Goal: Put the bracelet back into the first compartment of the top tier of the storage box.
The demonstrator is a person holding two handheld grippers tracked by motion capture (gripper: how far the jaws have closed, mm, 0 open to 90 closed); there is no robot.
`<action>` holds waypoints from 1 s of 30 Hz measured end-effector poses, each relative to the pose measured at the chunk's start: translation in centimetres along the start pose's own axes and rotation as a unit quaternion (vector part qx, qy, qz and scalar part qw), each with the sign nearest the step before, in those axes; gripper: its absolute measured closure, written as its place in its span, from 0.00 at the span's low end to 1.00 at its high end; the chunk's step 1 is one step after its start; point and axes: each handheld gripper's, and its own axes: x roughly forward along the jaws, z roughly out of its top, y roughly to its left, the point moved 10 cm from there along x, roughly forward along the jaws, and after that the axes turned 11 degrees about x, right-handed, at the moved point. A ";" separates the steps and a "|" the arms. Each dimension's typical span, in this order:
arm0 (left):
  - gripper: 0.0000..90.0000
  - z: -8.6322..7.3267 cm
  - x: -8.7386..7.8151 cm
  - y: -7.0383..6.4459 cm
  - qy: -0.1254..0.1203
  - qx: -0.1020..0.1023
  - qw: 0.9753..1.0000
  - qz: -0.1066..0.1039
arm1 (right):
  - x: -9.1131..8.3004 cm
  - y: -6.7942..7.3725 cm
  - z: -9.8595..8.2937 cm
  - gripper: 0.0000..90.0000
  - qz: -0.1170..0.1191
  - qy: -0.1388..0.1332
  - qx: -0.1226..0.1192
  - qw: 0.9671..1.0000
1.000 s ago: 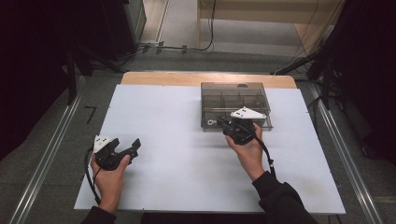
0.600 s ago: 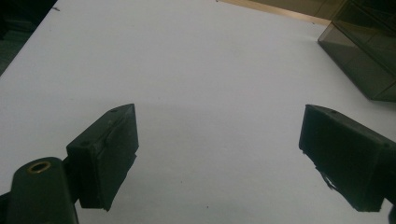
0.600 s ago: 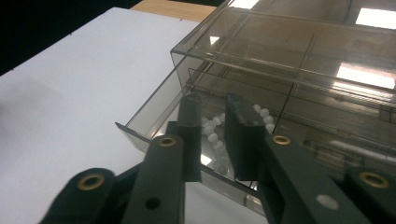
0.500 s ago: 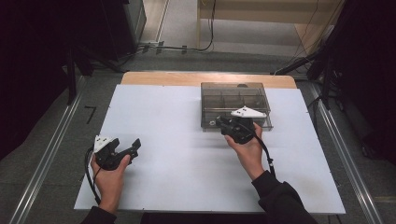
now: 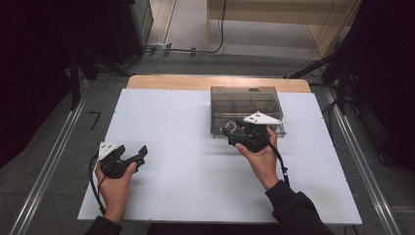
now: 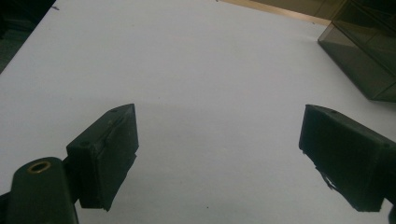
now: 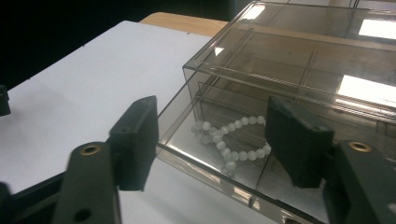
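- Holding our right claw at the near edge of the box, we keep its jaws wide apart, with nothing between them.
- From the right gripper view, our right claw frames the box's near left corner; one jaw sits outside the left wall and the other is in front of the near wall.
- We see a string of pale beads lying in a loop on the floor of the box's near left compartment, behind the clear wall.
- The box is smoky, see-through plastic with dividers inside; it stands on the tabletop toward the far right.
- Our left claw rests low at the near left of the tabletop, well apart from the box.
- In the left gripper view, our left claw is spread wide over bare white tabletop, gripping nothing, with a corner of the box at the upper right.
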 end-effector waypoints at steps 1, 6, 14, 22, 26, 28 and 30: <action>0.14 0.0 0.0 0.0 0.000 0.000 1.000 0.000 | -0.1 0.1 0.0 0.32 0.001 0.002 0.000 1.000; 0.14 0.0 -0.1 0.0 0.000 0.000 1.000 0.000 | -0.4 0.3 -0.2 0.24 0.005 0.009 -0.001 1.000; 0.14 0.1 -0.1 0.0 -0.002 -0.001 1.000 0.000 | -1.3 0.8 -0.3 0.20 0.010 0.006 -0.013 1.000; 0.14 0.1 -0.1 -0.1 -0.003 -0.001 1.000 -0.001 | -2.7 0.3 -0.7 0.20 0.004 0.003 -0.020 1.000; 0.14 0.1 -0.1 -0.1 -0.002 0.000 1.000 -0.001 | -3.4 -0.7 -1.0 0.19 -0.006 0.002 -0.016 1.000; 0.14 0.1 -0.1 -0.1 -0.002 0.000 1.000 -0.002 | -3.7 -1.2 -1.1 0.19 -0.010 0.002 -0.014 1.000; 0.14 0.1 -0.1 -0.2 -0.002 0.000 1.000 -0.002 | -4.1 -1.7 -1.3 0.19 -0.013 0.003 -0.011 1.000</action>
